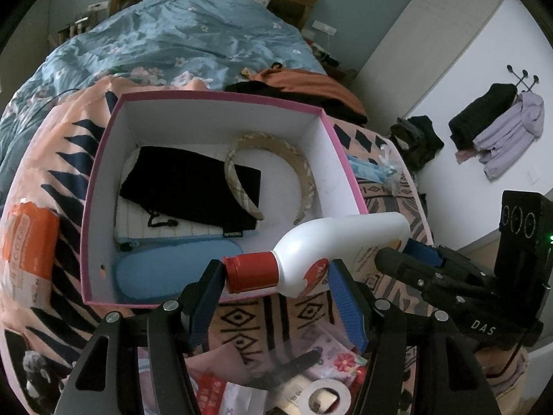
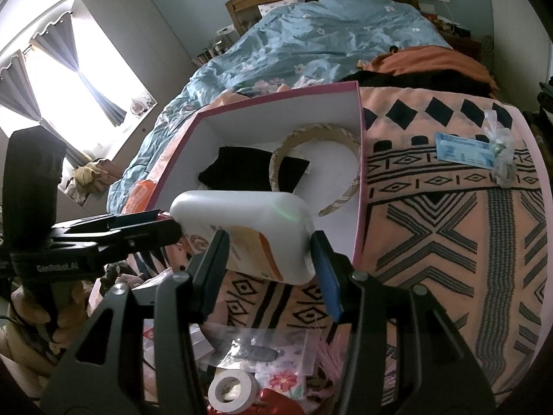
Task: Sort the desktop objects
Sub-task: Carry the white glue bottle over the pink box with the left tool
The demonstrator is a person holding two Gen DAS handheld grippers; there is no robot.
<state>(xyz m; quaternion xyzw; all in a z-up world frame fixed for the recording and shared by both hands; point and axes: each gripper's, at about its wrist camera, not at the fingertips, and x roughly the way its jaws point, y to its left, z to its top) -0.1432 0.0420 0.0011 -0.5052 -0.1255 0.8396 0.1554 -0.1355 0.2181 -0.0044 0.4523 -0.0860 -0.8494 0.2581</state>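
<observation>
A white bottle (image 1: 338,242) with a red cap (image 1: 250,272) hangs sideways over the near edge of a pink-rimmed white box (image 1: 221,98). My left gripper (image 1: 276,283) closes on its cap and neck. My right gripper (image 2: 269,252) closes on its base (image 2: 249,228); it also shows in the left wrist view (image 1: 408,263). The box holds a black pouch (image 1: 193,186), a plaid headband (image 1: 304,166), a white knit item (image 1: 166,228) and a blue case (image 1: 172,269).
The box sits on a peach patterned cloth (image 2: 449,224) on a bed. An orange wipes pack (image 1: 27,252) lies left of the box. A blue packet (image 2: 463,152) and clear wrapper (image 2: 501,152) lie to the right. A tape roll (image 2: 231,390) and small packets lie below the grippers.
</observation>
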